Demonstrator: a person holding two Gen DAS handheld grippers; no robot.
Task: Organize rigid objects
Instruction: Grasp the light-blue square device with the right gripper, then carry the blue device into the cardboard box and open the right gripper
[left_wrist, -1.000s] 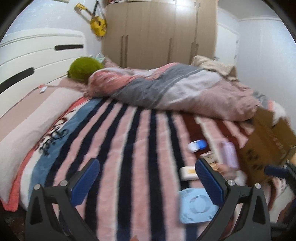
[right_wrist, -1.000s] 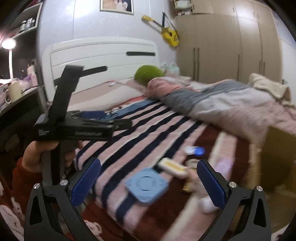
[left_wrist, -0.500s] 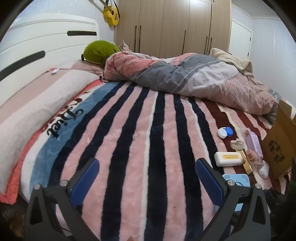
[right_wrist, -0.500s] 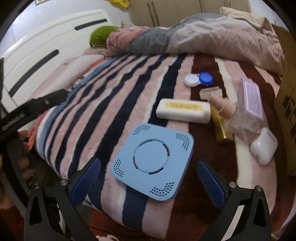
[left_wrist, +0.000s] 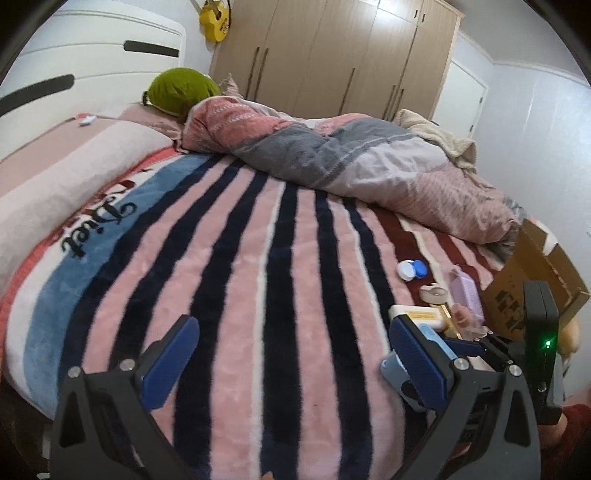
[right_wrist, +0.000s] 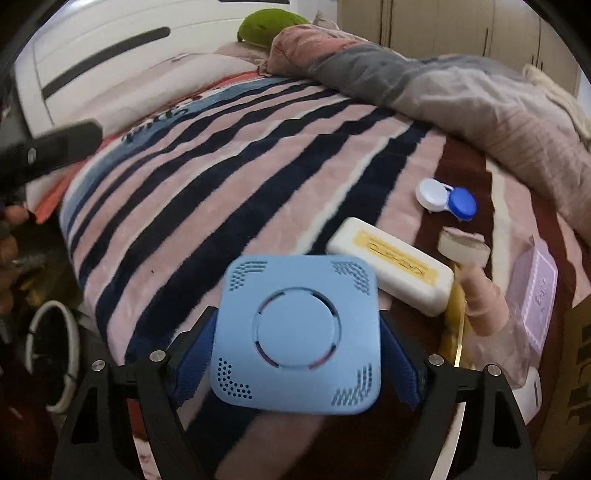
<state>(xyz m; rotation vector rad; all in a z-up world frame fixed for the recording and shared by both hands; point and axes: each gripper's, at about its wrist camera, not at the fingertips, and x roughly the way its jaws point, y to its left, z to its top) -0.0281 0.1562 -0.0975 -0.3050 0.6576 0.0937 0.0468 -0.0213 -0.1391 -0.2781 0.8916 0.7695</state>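
Right claw (right_wrist: 297, 341) straddles the pale-blue square device (right_wrist: 297, 332), its blue pads at the two opposite side edges, apparently clamped on it for lifting. The device is flat with rounded corners, a central raised disc and perforated corner vents, and sits at the near edge of the striped bed (right_wrist: 221, 155). Left claw (left_wrist: 295, 354) hangs spread apart and empty over the bed. A white rectangular case (right_wrist: 391, 271) lies just beside the device.
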